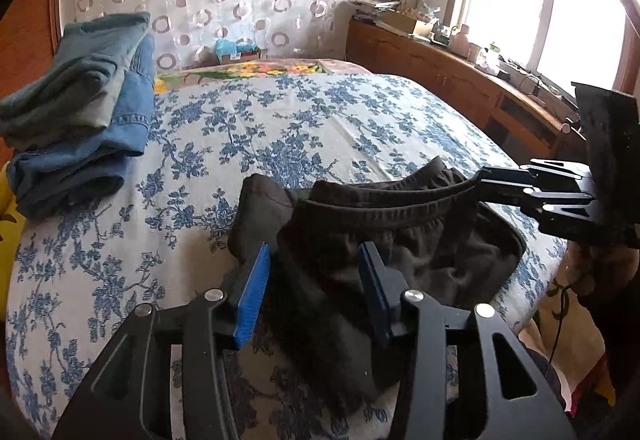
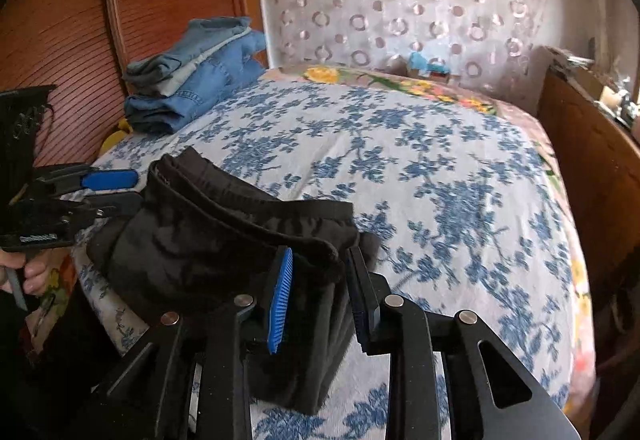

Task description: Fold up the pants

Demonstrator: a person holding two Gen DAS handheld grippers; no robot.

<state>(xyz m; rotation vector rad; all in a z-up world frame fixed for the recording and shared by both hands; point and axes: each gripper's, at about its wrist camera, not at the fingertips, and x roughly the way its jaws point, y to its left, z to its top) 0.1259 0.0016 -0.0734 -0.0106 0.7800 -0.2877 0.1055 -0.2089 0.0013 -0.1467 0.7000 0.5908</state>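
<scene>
Black pants (image 1: 404,240) lie bunched near the bed's front edge, elastic waistband up; they also show in the right wrist view (image 2: 208,240). My left gripper (image 1: 316,256) is open, its blue-padded fingers (image 1: 256,288) straddling the left side of the waist fabric. In the right wrist view it (image 2: 120,186) enters from the left at the waistband's end. My right gripper (image 2: 320,268) is open around the waistband's right end, with fabric between the fingers (image 2: 282,296). In the left wrist view it (image 1: 486,180) reaches in from the right, at the waistband.
The bed (image 1: 304,128) has a blue floral cover. A stack of folded jeans (image 1: 84,108) sits at its far left corner, also seen in the right wrist view (image 2: 192,80). A wooden cabinet (image 1: 440,76) with clutter runs along the right side under a window.
</scene>
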